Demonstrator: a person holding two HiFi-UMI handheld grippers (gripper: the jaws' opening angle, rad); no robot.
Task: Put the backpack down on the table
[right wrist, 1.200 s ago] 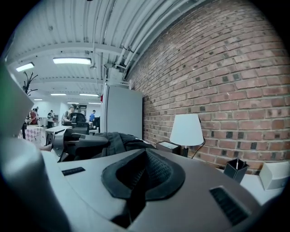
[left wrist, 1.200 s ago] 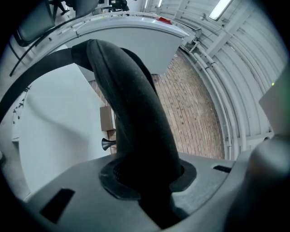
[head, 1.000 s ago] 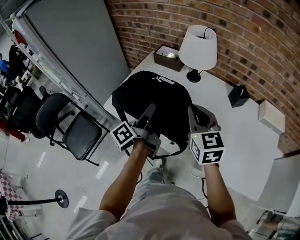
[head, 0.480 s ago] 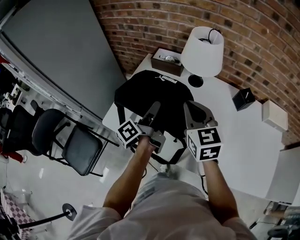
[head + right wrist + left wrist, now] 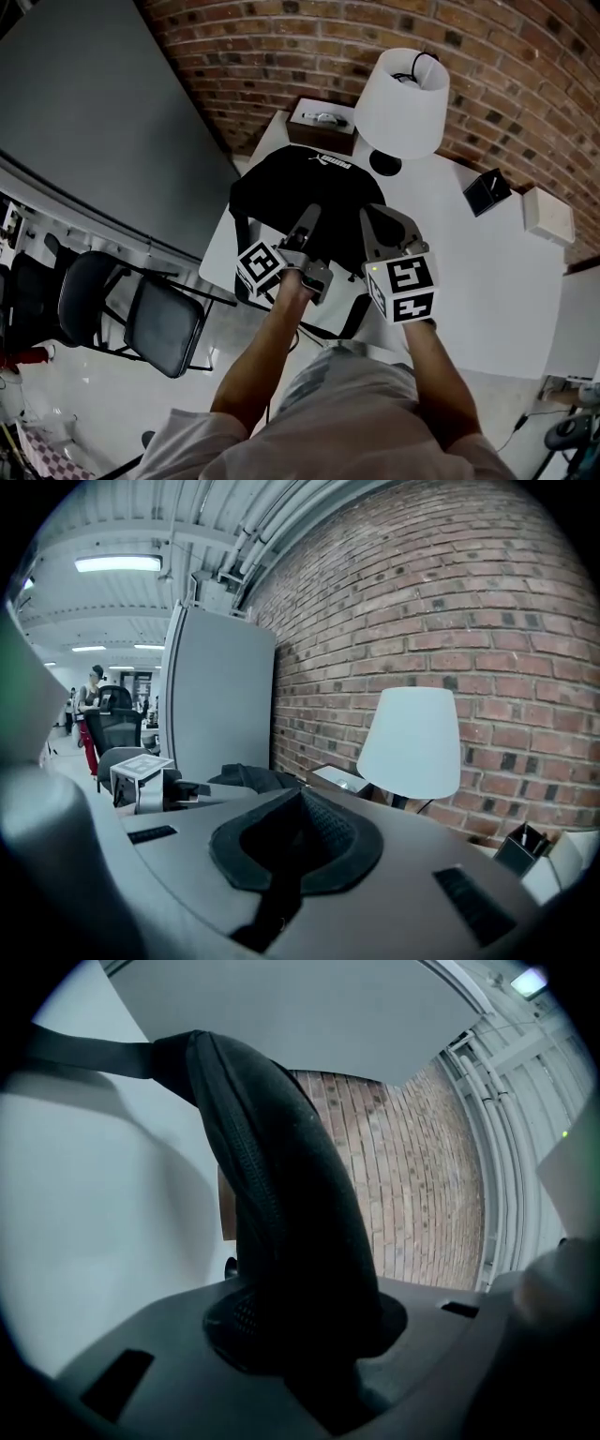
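Over white table [image 5: 487, 272]: backpack [image 5: 291, 183] clamped in left gripper [image 5: 307, 220]

One backpack [image 5: 300, 192], one table [image 5: 469, 272], one lamp [image 5: 401, 101], three boxes [image 5: 321, 125] [image 5: 486, 191] [image 5: 548, 216] and two chairs [image 5: 164, 323] [image 5: 84, 291].

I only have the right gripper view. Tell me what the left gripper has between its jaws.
Observer: The left gripper is clamped on a thick padded part of the black backpack, which fills the gap between its jaws.
Operator: Now tell me where the bag is relative to the table.
Observer: The head view puts it over the near left corner of the white table, with its logo end toward the lamp.
Operator: Report the straps.
Observer: One strap loop hangs past the table's near edge, by the person's legs.
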